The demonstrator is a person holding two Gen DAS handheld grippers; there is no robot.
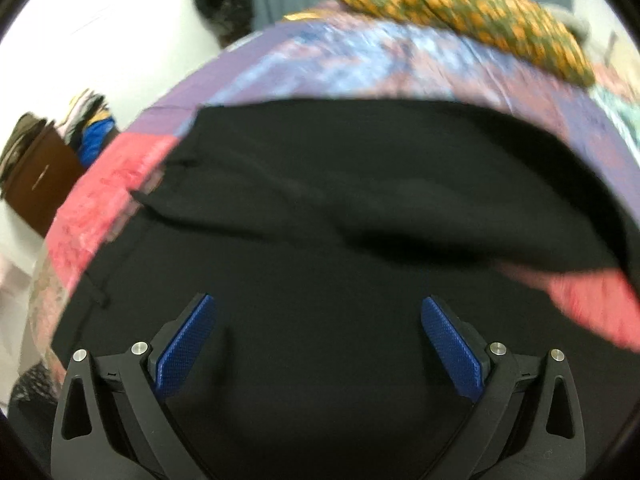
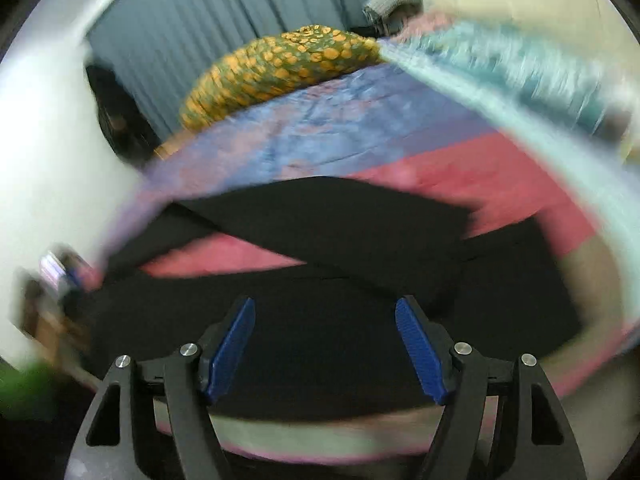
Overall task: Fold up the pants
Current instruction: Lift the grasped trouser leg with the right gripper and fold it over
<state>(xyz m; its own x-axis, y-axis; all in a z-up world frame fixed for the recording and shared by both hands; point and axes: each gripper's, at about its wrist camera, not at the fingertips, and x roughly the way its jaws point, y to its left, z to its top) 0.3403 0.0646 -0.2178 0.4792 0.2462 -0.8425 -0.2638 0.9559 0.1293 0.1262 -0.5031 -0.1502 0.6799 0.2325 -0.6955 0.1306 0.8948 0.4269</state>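
Left claw [image 1: 318, 312]: spread open, nothing gripped.
Right claw [image 2: 325, 314]: spread open, empty.
Pants [image 1: 320, 208]: one leg laid across, bed [image 2: 500, 176] beneath.
Remaining: further folds judged outstanding.

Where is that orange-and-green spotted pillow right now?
The orange-and-green spotted pillow lies at the far end of the patchwork bedspread, beyond the black pants, before the grey curtain.

A bedroom in a home: a bed under a patchwork bedspread [image 2: 360, 120] in pink, purple and blue, an orange-spotted pillow [image 2: 280, 68], grey curtains [image 2: 224, 20], and a brown wooden cabinet [image 1: 40, 184] piled with clothes.
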